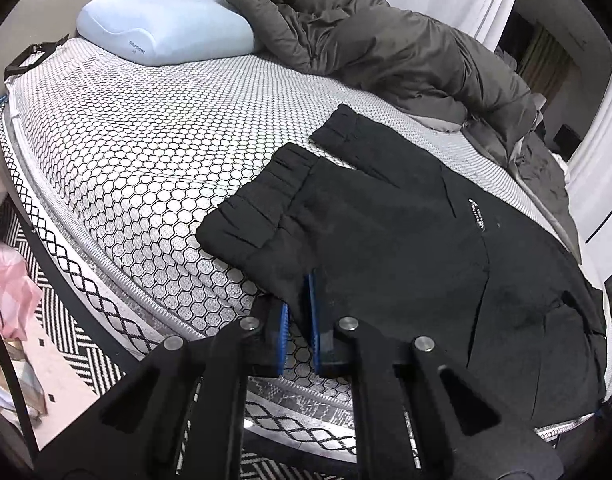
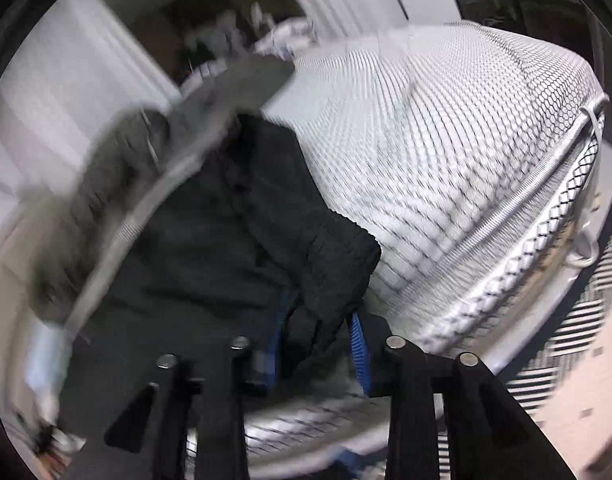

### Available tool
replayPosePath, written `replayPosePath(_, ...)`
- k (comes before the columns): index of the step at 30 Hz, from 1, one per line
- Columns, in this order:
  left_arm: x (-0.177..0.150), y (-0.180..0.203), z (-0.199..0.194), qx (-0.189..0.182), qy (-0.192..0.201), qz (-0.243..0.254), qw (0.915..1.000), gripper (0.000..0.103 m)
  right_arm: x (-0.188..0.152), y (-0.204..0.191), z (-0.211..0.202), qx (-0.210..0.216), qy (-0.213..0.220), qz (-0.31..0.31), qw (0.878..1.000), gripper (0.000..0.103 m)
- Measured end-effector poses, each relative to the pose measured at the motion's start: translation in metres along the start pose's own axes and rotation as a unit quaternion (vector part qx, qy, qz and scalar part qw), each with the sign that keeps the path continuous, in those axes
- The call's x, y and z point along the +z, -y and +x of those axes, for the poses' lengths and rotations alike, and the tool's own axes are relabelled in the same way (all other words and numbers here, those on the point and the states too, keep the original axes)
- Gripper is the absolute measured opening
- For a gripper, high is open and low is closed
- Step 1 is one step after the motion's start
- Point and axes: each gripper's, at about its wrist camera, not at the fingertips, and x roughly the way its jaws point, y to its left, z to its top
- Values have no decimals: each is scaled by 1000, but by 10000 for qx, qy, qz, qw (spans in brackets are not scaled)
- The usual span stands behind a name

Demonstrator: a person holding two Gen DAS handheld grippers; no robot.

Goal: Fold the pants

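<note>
Black pants [image 1: 406,240] are laid folded on the near part of a honeycomb-patterned mattress [image 1: 126,152], cuffs toward the pillow [image 1: 166,28]. A crumpled grey duvet [image 1: 386,52] is heaped along the far side, just beside the pants. The left gripper [image 1: 298,320] is seen with its blue pads [image 1: 315,320] narrowly parted around the near hem of the pants. In the blurred right wrist view, the right gripper [image 2: 318,340] is shown partly open, with a bunch of the pants [image 2: 226,240] between its fingers. A striped rug [image 1: 66,320] is visible below the bed edge.

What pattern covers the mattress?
Black honeycomb hexagons on white mattress, clearest in the left wrist view.
</note>
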Motion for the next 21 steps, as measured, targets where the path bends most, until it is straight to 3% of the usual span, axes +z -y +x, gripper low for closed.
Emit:
replayPosePath(1, 1, 1, -1, 31, -17, 30, 10000, 7, 0, 0, 2, -136, -109, -103, 9998, 56)
replayPosePath(3, 3, 5, -7, 119, -15, 39, 9999, 12, 4, -5, -13, -275, 155, -221, 9993, 67)
replayPosePath(5, 6, 7, -16, 108, 58, 88, 9999, 22, 16, -16, -37, -302, 660, -532, 9959, 69)
replayPosePath(10, 18, 31, -42, -48, 439, 394, 9982, 88, 66, -47, -38, -74, 668, -994, 9928, 70)
replayPosePath(12, 25, 46, -44, -194, 473, 560, 9971, 95, 90, -66, -24, 79, 527, -1168, 9917, 75)
replayPosePath(13, 27, 53, -43, -264, 496, 631, 9964, 103, 97, -71, -18, 162, 451, -1204, 9916, 78)
replayPosePath(18, 50, 87, -12, -391, 173, 863, 9954, 102, 159, -118, 60, 519, -82, -1218, 9912, 79)
replayPosePath(21, 65, 98, 13, -289, -36, 931, 9952, 102, 193, -133, 120, 273, -319, -1196, 9919, 79)
